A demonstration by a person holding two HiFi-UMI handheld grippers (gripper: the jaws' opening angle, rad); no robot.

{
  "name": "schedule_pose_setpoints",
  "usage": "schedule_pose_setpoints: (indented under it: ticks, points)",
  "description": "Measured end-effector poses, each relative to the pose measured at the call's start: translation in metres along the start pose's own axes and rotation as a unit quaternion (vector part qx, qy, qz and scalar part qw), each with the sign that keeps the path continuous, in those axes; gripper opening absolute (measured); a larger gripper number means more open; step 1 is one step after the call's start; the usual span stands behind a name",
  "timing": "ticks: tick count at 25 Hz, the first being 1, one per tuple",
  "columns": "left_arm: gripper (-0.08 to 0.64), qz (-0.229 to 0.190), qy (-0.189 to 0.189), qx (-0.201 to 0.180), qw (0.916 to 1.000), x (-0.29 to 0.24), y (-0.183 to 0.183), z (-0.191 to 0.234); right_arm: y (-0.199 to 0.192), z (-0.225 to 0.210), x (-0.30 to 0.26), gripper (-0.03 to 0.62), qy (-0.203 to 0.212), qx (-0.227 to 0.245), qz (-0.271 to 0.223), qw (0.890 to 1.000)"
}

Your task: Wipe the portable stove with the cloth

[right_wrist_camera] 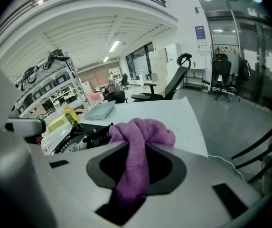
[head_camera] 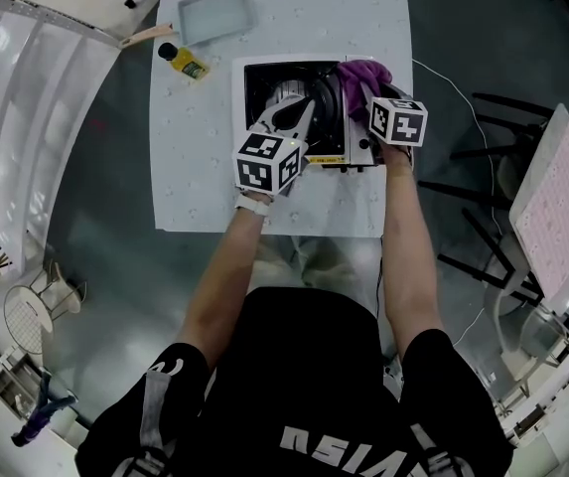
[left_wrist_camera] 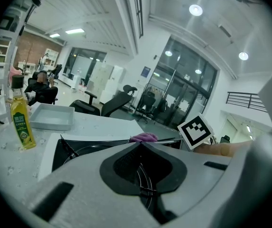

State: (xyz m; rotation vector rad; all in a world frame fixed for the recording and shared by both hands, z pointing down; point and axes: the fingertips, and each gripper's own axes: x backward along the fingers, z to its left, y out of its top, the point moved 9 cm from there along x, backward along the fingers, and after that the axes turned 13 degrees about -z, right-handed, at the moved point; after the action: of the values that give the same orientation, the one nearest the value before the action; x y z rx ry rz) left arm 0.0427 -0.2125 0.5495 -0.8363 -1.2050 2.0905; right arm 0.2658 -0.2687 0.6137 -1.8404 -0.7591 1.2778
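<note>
The portable stove (head_camera: pixel 284 102) sits in the middle of a white table (head_camera: pixel 195 147), black-topped with a round burner. A purple cloth (head_camera: pixel 363 76) lies bunched on the stove's far right corner. My right gripper (head_camera: pixel 365 95) is shut on the cloth (right_wrist_camera: pixel 143 129), which hangs down between its jaws (right_wrist_camera: pixel 136 145). My left gripper (head_camera: pixel 302 109) hovers over the burner, its jaws shut with nothing between them (left_wrist_camera: pixel 140 144). Through the left gripper view I see the stove top (left_wrist_camera: pixel 79 148) and the right gripper's marker cube (left_wrist_camera: pixel 196 130).
A yellow oil bottle (head_camera: pixel 185 63) (left_wrist_camera: pixel 22 120) stands left of the stove, and a shallow grey tray (head_camera: pixel 214 13) (left_wrist_camera: pixel 52 118) at the table's far edge. A chair (head_camera: pixel 552 197) stands to the right of the table.
</note>
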Motion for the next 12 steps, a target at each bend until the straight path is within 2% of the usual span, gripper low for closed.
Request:
schedule_pose_setpoints:
  ticks: [12]
  points:
    - [0.006, 0.003, -0.01, -0.004, 0.9999, -0.013, 0.001, 0.009, 0.007, -0.004, -0.014, 0.095, 0.001, 0.005, -0.005, 1.0]
